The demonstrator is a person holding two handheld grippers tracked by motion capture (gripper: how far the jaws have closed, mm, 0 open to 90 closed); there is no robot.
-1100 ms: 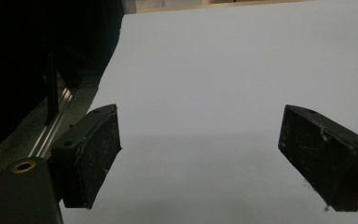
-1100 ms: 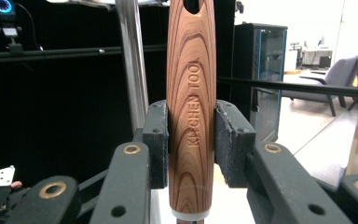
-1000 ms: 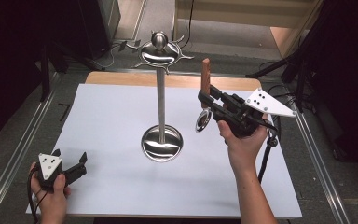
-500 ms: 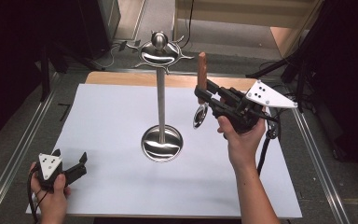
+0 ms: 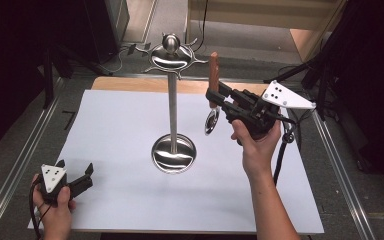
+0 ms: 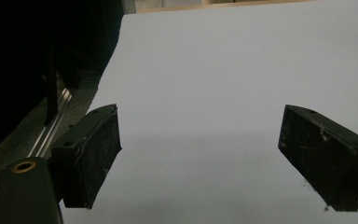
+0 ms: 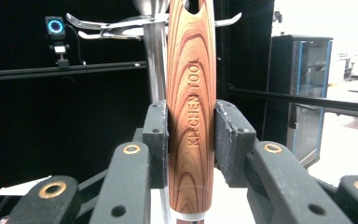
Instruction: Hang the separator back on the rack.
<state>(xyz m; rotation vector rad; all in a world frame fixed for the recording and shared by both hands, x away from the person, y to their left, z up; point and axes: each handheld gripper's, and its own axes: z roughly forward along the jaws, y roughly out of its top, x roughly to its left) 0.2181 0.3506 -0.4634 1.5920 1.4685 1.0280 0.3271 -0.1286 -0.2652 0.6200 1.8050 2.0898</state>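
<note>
Right gripper (image 7: 191, 140) had its 2 jaws clamped on a wooden handle (image 7: 191, 93), upright, engraved "KITCHEN TOOL", with a slot at the top. The steel stand pole (image 7: 153, 60) stood just behind-left, with hook arms (image 7: 107, 23) spreading near the top edge.
</note>
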